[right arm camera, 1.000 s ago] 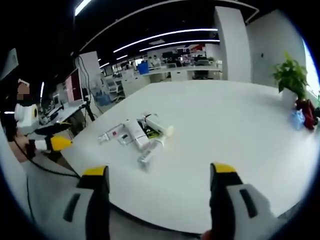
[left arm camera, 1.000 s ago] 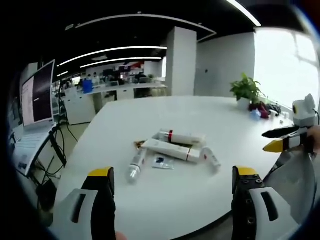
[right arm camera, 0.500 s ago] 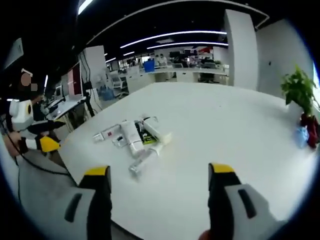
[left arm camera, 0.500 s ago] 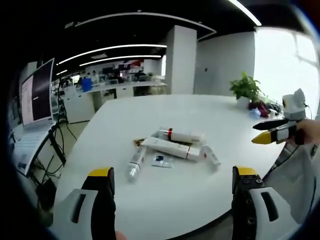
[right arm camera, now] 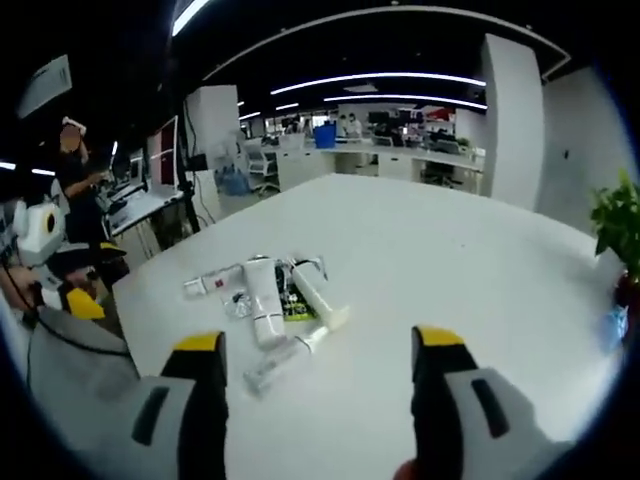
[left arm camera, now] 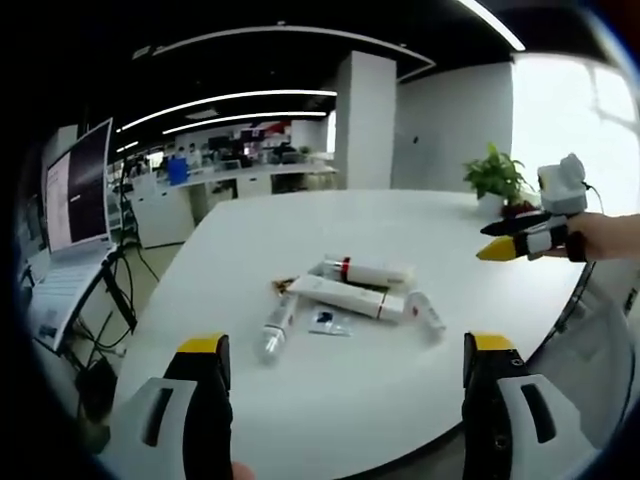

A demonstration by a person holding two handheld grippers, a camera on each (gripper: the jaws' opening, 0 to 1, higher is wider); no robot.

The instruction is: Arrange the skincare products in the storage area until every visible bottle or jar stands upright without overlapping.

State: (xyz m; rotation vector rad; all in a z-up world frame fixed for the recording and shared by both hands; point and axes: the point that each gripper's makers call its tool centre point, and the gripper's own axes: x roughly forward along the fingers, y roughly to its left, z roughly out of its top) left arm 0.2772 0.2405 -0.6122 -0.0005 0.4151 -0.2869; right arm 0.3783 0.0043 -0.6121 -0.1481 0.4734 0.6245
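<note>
1. At the near edge of the white table (left arm camera: 330,400), the left gripper (left arm camera: 345,385) hung with its yellow-tipped jaws spread wide and nothing between them, well short of the products.
2. In the right gripper view, the right gripper (right arm camera: 318,385) was likewise released, jaws wide apart and empty, above the table (right arm camera: 450,270) on its own side.
3. The right gripper (left arm camera: 515,240) also showed at the right of the left gripper view, held in a hand (left arm camera: 605,237) above the table edge; the left gripper (right arm camera: 60,290) showed at the left of the right gripper view.
4. The skincare products lay in a loose cluster mid-table, all on their sides: a long white tube (left arm camera: 345,297), a tube with a red band (left arm camera: 365,271) just behind it, a small bottle (left arm camera: 422,312) near their right ends, and a clear bottle (left arm camera: 272,328) to the left.
5. The two tubes ran roughly side by side, left to right in the left gripper view; the clear bottle lay angled across that direction.
6. A small flat packet (left arm camera: 326,321) lay just beside the long tube.
7. Further out stood a potted plant (left arm camera: 495,180) at the table's far right and a laptop (left arm camera: 70,215) off to the left.
</note>
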